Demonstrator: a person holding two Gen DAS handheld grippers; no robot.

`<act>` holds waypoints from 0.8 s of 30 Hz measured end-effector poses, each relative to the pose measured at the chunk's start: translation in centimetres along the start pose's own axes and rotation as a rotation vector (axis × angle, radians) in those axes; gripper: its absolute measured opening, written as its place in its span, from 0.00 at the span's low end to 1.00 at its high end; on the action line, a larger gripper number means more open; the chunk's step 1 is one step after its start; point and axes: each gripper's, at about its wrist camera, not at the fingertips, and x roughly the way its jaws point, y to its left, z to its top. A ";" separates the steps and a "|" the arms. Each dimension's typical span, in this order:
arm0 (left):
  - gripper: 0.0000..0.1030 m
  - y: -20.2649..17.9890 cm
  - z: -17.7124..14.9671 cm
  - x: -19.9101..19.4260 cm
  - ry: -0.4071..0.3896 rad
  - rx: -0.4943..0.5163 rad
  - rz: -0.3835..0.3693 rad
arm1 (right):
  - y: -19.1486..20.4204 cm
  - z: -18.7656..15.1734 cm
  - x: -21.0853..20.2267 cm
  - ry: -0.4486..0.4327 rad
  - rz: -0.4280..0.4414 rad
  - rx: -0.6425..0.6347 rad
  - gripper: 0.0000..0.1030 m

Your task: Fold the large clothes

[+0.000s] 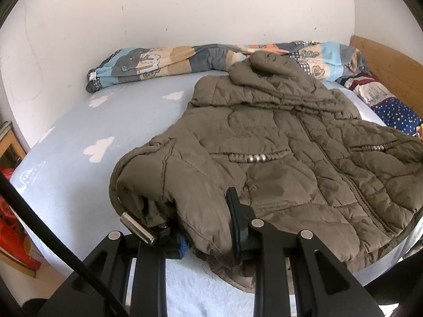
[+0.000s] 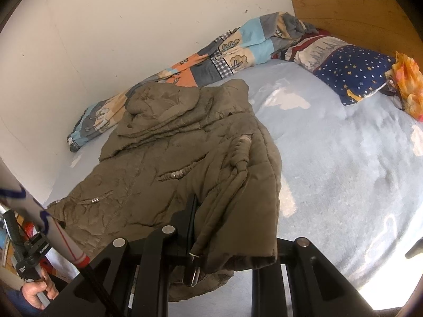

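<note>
An olive quilted hooded jacket [image 1: 277, 142] lies spread front-up on a pale blue bed [image 1: 79, 132]. The left gripper [image 1: 208, 227] clenches its near left hem and cuff; the right gripper [image 2: 224, 237] clenches the near right edge, fabric draped over both.

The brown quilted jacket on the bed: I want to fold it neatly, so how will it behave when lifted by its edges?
The jacket will probably flop and sag; it already drapes limply where the left gripper and right gripper pinch it. Its puffy quilting suggests it is light but springy, so folds may bulge. The drawstring toggle will likely dangle.
</note>
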 end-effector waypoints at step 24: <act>0.27 3.0 14.6 -0.1 -0.055 -0.071 -0.144 | 3.3 11.8 -1.0 -0.079 0.111 -0.011 0.21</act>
